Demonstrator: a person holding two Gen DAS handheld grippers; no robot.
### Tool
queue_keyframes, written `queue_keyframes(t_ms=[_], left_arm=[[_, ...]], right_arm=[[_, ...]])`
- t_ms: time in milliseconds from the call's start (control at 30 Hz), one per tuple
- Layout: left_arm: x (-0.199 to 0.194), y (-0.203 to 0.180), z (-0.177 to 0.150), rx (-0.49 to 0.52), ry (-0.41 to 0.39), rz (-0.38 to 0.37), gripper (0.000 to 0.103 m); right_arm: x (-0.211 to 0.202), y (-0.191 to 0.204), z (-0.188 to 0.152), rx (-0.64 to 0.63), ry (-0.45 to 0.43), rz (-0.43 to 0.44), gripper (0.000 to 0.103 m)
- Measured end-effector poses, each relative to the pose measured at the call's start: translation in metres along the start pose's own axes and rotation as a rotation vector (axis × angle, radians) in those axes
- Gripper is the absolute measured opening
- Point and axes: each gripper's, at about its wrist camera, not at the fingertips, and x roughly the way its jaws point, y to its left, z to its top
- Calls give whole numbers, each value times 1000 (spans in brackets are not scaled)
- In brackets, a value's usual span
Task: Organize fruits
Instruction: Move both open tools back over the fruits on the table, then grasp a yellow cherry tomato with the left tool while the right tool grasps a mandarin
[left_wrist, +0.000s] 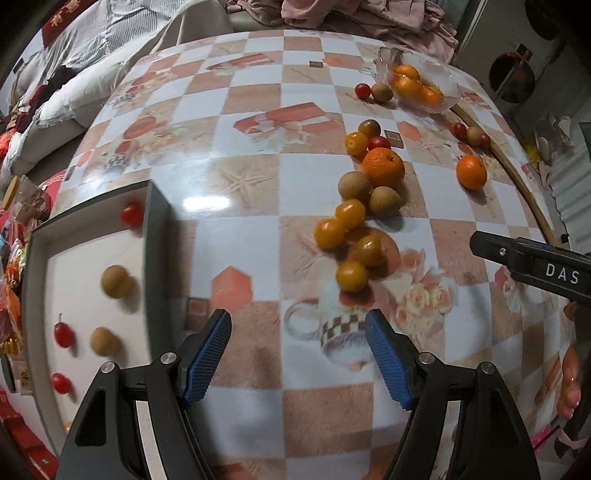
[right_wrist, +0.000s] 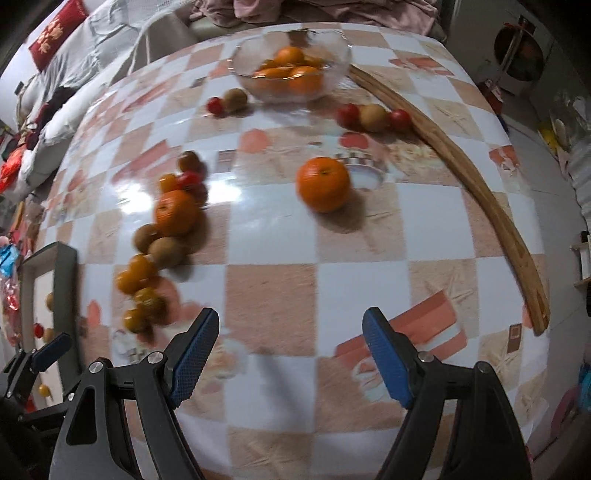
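Loose fruit lies in a cluster on the checked table: an orange (left_wrist: 383, 167) (right_wrist: 175, 213), brown longans (left_wrist: 354, 186), several yellow cherry tomatoes (left_wrist: 351, 275) and a red one (left_wrist: 379, 142). A second orange (right_wrist: 324, 183) (left_wrist: 470, 171) sits apart. A glass bowl (right_wrist: 258, 48) (left_wrist: 448, 86) at the far side holds oranges. A white tray (left_wrist: 92, 236) at the left holds red tomatoes and longans. My left gripper (left_wrist: 298, 354) is open and empty, just short of the yellow tomatoes. My right gripper (right_wrist: 290, 354) is open and empty, well short of the lone orange.
A curved wooden stick (right_wrist: 480, 192) lies along the table's right edge. Two red tomatoes and a longan (right_wrist: 373, 117) rest against it. Another red tomato and longan (right_wrist: 229, 101) lie by the bowl. Bedding and clothes surround the table.
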Motion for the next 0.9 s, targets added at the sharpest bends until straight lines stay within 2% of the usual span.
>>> queue_keyframes(t_ms=[233,533,700,767,833,900], left_arm=[[21,-12,11,-2,10,11,76],[36,-20,18,-27,10,27,75],[35,-22,20,-34,3,29,70],[34,-24,21,-35,4,28,63],[31,-28,21,-27,3,12,52],[29,-31,21,-19,1,-4,36]], right_arm=[[18,-13,17,-19,-9,-19,83],[34,-6,46,-62,-50,-43,82],[39,-2,63,-77,-81,-58,74],[40,-1,67,-83,-91,-70,71],[41,1,71,-88,-102,-79,62],[41,2,75,-91,-111,-84,48]])
